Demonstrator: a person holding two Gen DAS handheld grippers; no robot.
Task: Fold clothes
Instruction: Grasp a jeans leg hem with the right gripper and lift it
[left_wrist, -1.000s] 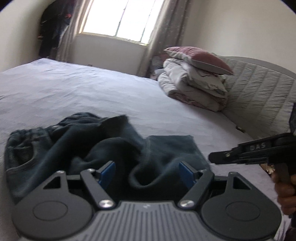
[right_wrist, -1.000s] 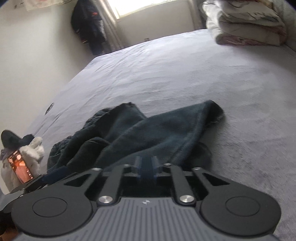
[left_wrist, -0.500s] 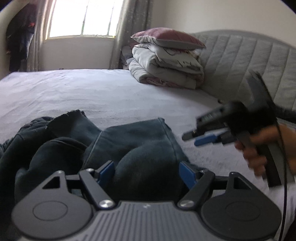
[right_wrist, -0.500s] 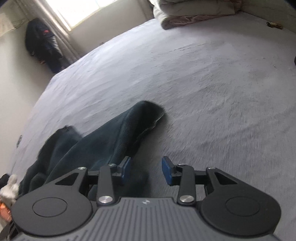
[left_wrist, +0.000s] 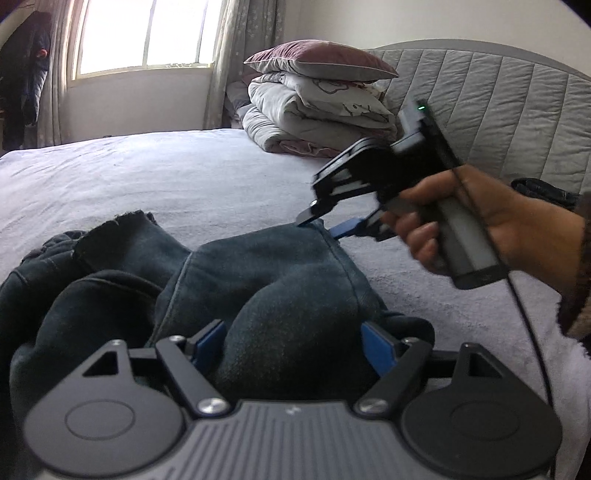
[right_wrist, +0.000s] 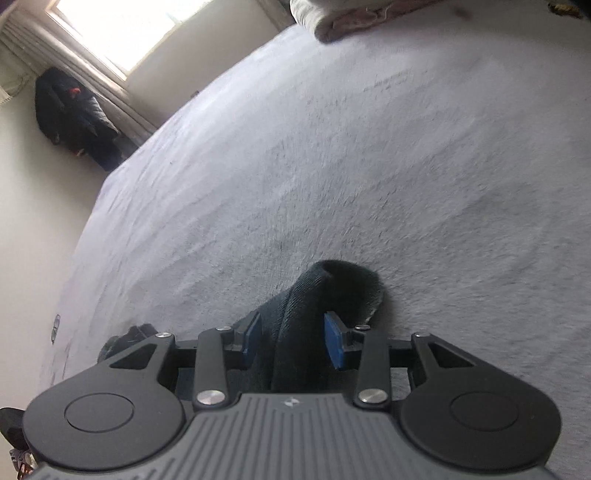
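A grey bed (left_wrist: 184, 177) carries crumpled dark jeans (left_wrist: 258, 280) near its front edge. The left tool (left_wrist: 291, 343) stands wide over a fold, pads clear. The right tool (right_wrist: 293, 341), lately opening, straddles a leg end (right_wrist: 343, 284) without pressing

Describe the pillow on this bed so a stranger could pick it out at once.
Look at the far end of the bed, where the grey quilted headboard meets the window curtain. A stack of folded pale duvets sits there, and the pillow lies on top. It alone is dusky maroon with light piping.
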